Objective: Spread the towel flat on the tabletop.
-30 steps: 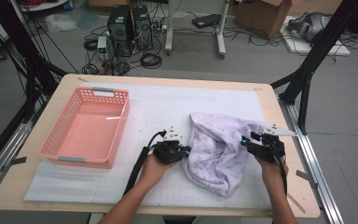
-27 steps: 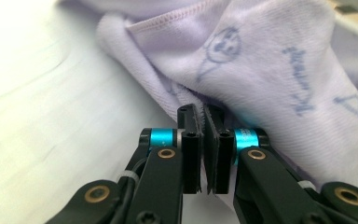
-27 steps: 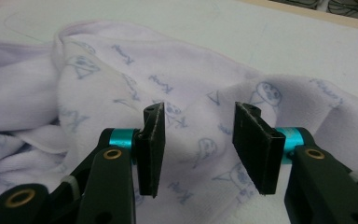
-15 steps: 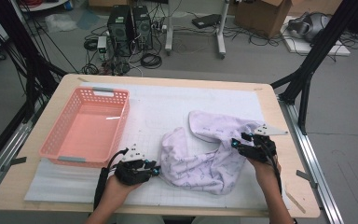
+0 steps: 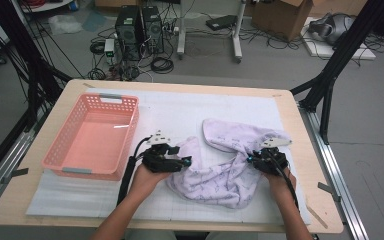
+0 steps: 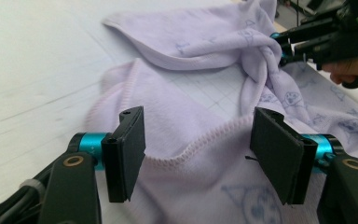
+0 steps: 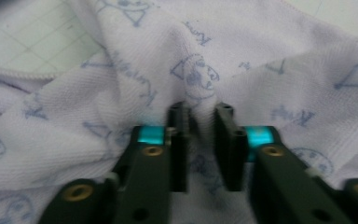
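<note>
A pale lilac cloth [image 5: 215,172] with blue prints lies crumpled on the white mat, right of centre. My left gripper [image 5: 185,161] is at its left edge. In the left gripper view the jaws [image 6: 198,154] stand wide apart and have just been opening; the cloth's stitched hem [image 6: 200,135] lies between them, untouched by the pads. My right gripper [image 5: 251,159] is at the cloth's right side. Its jaws [image 7: 200,135] have just been closing and pinch a raised fold of the cloth [image 7: 121,84]. The right gripper [image 6: 284,44] also appears far off in the left gripper view.
A pink plastic basket [image 5: 132,120] stands on the left part of the mat, close to the left hand. The wooden table's edge [image 5: 310,150] runs just right of the right hand. Cables trail back along both forearms.
The left hand drew the cloth's left side out toward the near left, then came back to its edge with jaws open. The cloth now lies wider and flatter. The right jaws closed on a fold.
</note>
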`<move>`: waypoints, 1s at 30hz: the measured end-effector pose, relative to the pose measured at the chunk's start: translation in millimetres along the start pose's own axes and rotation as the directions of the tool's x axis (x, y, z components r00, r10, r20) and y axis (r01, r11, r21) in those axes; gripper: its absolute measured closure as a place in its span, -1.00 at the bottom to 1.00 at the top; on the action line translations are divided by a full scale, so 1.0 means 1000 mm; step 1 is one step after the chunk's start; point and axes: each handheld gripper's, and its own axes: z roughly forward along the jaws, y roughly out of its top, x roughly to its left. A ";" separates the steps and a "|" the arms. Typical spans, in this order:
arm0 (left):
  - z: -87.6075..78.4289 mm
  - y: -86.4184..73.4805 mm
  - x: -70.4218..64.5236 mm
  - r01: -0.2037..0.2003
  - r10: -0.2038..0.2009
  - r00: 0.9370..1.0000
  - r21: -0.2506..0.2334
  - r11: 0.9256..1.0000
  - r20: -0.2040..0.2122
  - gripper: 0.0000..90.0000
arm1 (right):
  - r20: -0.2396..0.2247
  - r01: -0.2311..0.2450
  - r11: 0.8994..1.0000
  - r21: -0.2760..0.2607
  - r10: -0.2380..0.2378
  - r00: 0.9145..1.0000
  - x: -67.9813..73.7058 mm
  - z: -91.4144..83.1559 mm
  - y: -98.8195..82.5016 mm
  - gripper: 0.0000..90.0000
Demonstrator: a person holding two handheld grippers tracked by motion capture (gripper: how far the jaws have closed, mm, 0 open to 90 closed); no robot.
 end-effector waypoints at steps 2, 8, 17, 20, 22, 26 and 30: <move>0.013 0.000 -0.004 -0.032 0.032 0.999 0.063 0.998 -0.006 -0.20 | 0.006 0.010 1.000 0.003 -0.010 1.000 0.000 -0.001 0.000 0.80; 0.025 -0.006 -0.011 -0.108 0.116 0.992 0.147 0.983 -0.047 0.37 | 0.123 -0.024 0.999 -0.030 0.028 0.992 -0.015 -0.004 0.002 0.83; -0.017 -0.018 0.011 -0.092 0.114 0.970 0.112 0.989 -0.214 0.87 | 0.238 -0.027 0.994 -0.108 0.052 0.970 -0.048 0.012 0.050 0.84; -0.033 -0.027 0.021 -0.039 0.058 0.968 0.079 0.996 -0.246 0.87 | 0.260 -0.104 0.978 -0.181 0.150 0.954 -0.059 0.017 0.066 0.84; -0.043 -0.031 0.027 -0.016 0.033 0.966 0.065 0.998 -0.258 0.87 | 0.254 -0.146 0.970 -0.194 0.194 0.947 -0.065 0.020 0.074 0.83; -0.055 -0.029 0.030 -0.004 0.007 0.978 0.015 1.000 -0.211 0.76 | 0.212 -0.158 0.968 -0.195 0.199 0.957 -0.060 0.018 0.080 0.59; -0.054 -0.019 0.028 -0.016 0.010 0.982 -0.030 0.999 -0.186 0.20 | 0.175 -0.120 0.971 -0.208 0.158 0.972 -0.047 0.002 0.073 0.37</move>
